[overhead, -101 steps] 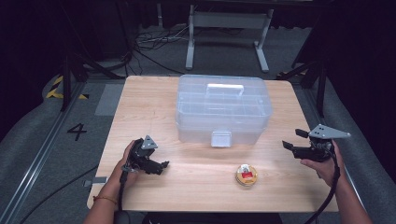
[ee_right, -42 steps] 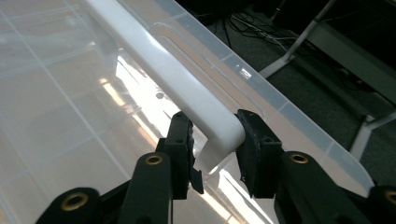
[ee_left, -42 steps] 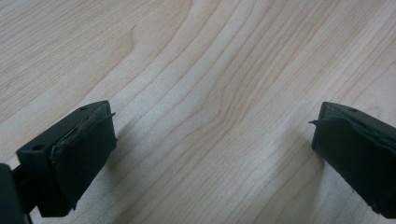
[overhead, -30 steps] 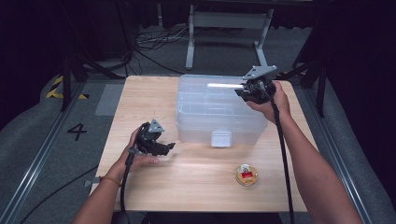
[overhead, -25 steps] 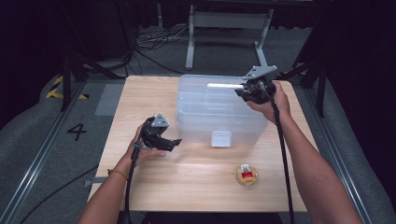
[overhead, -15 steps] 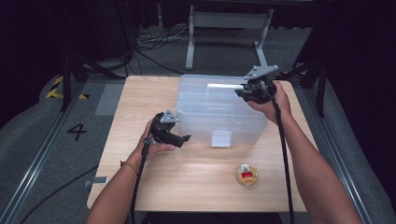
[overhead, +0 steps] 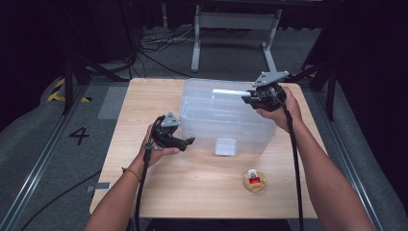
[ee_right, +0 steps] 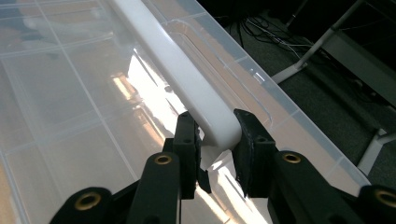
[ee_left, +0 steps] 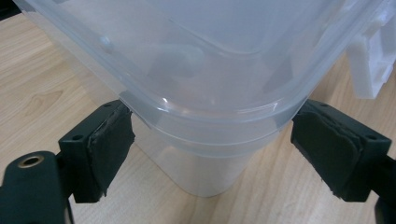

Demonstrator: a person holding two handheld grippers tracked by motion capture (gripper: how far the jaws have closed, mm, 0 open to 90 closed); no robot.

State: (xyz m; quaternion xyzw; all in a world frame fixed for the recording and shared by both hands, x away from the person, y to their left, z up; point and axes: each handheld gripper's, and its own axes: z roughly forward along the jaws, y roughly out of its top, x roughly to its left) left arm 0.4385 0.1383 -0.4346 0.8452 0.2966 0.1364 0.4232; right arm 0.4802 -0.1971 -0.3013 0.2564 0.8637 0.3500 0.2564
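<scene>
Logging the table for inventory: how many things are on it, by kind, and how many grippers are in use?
Clear plastic box: 1
Small round tin: 1
Grippers: 2, the left gripper and the right gripper
Total: 4

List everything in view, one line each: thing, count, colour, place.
storage box: 1, clear plastic, lid on, middle of the table
handle: 1, white, lying flat on the box lid
latch: 1, white, front wall of the box
small round item: 1, tan with red on top, near front edge, right of centre
table: 1, light wood
metal stand: 1, grey, floor behind the table
left gripper: 1, black, jaws open astride the box's corner
right gripper: 1, black, shut on the handle's end
</scene>
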